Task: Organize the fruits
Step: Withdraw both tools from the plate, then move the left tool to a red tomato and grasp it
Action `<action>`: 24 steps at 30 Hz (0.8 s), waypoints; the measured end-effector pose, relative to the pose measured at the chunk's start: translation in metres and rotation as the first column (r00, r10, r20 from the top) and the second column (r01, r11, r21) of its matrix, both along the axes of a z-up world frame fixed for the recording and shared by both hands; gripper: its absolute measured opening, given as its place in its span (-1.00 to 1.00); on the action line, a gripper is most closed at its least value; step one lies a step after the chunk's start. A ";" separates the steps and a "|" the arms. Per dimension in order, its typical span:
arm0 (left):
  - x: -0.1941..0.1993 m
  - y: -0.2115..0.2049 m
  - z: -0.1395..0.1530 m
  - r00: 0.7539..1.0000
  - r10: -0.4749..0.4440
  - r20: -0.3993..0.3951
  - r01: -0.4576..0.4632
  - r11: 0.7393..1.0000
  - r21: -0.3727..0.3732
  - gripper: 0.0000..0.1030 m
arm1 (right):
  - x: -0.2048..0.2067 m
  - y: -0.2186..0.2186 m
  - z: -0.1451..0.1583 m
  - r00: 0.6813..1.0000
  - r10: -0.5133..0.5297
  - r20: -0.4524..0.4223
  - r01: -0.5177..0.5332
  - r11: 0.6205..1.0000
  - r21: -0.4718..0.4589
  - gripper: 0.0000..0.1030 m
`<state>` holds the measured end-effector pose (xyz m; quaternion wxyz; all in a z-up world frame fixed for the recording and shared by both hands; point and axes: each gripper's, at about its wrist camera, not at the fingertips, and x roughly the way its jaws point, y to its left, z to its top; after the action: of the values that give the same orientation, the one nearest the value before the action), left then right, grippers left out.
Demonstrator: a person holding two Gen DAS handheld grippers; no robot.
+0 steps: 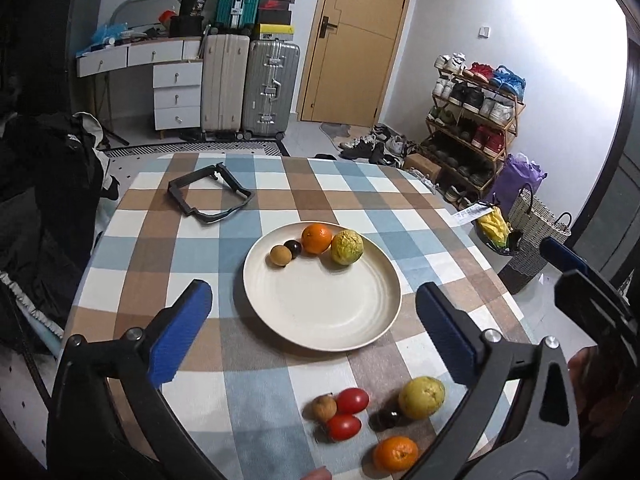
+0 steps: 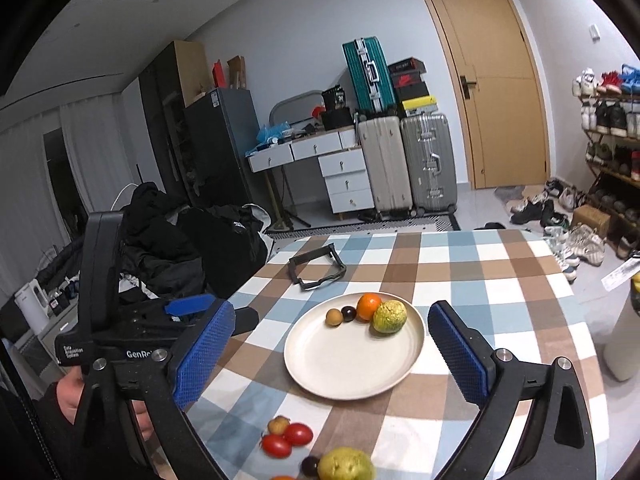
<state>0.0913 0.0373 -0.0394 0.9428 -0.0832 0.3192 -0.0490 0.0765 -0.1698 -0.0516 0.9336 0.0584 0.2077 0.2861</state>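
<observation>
A cream plate sits mid-table on the checked cloth. Along its far rim lie an orange, a green-yellow fruit, a dark small fruit and a brown one. Near the table's front edge lie loose fruits: two red tomatoes, a brown fruit, a dark one, a yellow-green one and an orange. My left gripper hangs open above the plate's near side, holding nothing. My right gripper is also open and empty, to the right of the left one.
A black folding frame lies on the far left of the table. Black clothes are piled on a seat at the left edge. A wicker basket stands on the floor to the right. A white cylinder stands off the table's right side.
</observation>
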 end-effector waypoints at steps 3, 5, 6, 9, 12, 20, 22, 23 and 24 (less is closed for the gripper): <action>-0.014 -0.004 -0.004 1.000 -0.001 -0.007 0.001 1.000 0.011 0.98 | -0.017 -0.003 -0.001 1.000 -0.012 0.027 0.013 1.000 -0.006 0.97; -0.026 -0.005 -0.008 1.000 0.001 -0.016 -0.001 1.000 0.017 0.98 | -0.028 -0.006 -0.003 0.999 -0.019 0.042 0.019 1.000 -0.004 0.99; -0.026 -0.005 -0.012 1.000 0.003 -0.020 -0.003 1.000 0.018 0.98 | -0.033 -0.006 -0.005 0.998 -0.026 0.051 0.026 1.000 -0.004 0.99; -0.036 -0.006 -0.029 0.998 0.002 -0.057 -0.001 1.000 0.021 0.98 | -0.044 -0.006 -0.014 0.997 -0.048 0.053 0.049 0.999 -0.017 1.00; -0.042 -0.007 -0.052 0.993 -0.009 -0.117 0.013 1.000 0.027 0.98 | -0.050 -0.004 -0.028 0.997 -0.062 0.037 0.064 0.997 -0.037 1.00; -0.041 -0.011 -0.107 0.971 -0.032 -0.237 0.035 0.999 0.011 0.97 | -0.060 -0.004 -0.071 0.995 -0.095 -0.036 0.092 0.992 -0.088 1.00; -0.038 -0.013 -0.115 0.966 -0.034 -0.255 0.040 0.999 0.017 0.97 | -0.060 -0.006 -0.080 0.993 -0.106 -0.056 0.100 0.991 -0.094 1.00; -0.036 -0.014 -0.119 0.964 -0.036 -0.265 0.043 0.999 0.019 0.97 | -0.059 -0.007 -0.083 0.992 -0.109 -0.064 0.103 0.990 -0.093 1.00; -0.036 -0.015 -0.122 0.962 -0.046 -0.269 0.051 0.999 0.012 0.97 | -0.059 -0.009 -0.087 0.991 -0.113 -0.072 0.107 0.990 -0.093 1.00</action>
<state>0.0555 0.0227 -0.1611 0.8901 -0.0726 0.4463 -0.0573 0.0172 -0.1784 -0.1382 0.9409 0.0394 0.2527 0.2222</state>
